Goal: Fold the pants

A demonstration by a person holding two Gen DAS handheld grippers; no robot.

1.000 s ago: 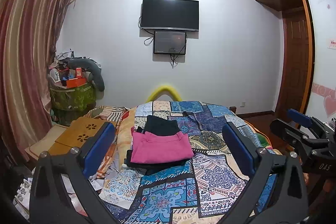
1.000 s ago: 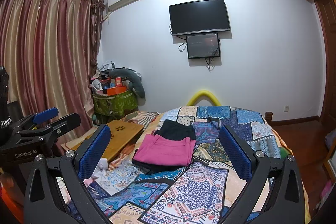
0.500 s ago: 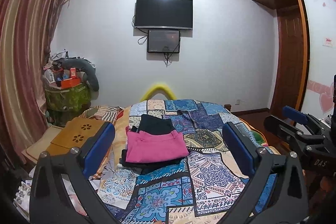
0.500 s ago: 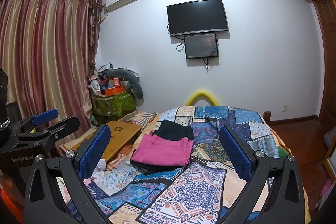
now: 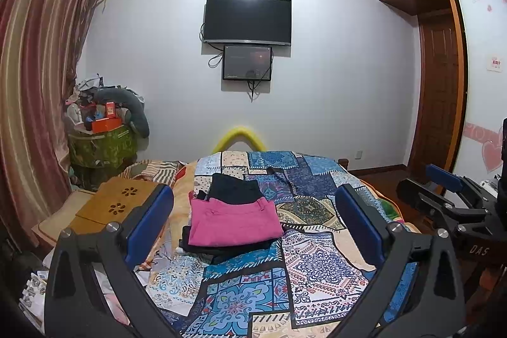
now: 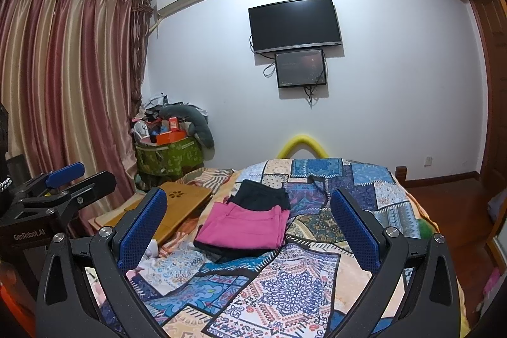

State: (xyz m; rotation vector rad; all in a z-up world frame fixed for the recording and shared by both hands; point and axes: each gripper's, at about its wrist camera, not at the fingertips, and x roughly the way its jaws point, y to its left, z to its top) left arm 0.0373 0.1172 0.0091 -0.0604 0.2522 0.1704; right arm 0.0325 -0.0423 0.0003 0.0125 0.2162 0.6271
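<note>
Pink pants (image 5: pixel 233 222) lie folded on dark garments (image 5: pixel 236 189) on the patchwork quilt (image 5: pixel 317 268); left gripper (image 5: pixel 253 224) and right gripper (image 6: pixel 248 230) (both wide apart, empty) hover; folding appears finished.

The left gripper (image 5: pixel 253 217) fills the lower part of its own view, its 2 blue-padded fingers (image 5: pixel 149 224) spread wide apart, holding nothing. The right gripper (image 6: pixel 248 220) sits the same way in the lower part of its view, jaws wide apart and empty. Each gripper shows at the side edge of the other's view, level and pointing forward.
</note>
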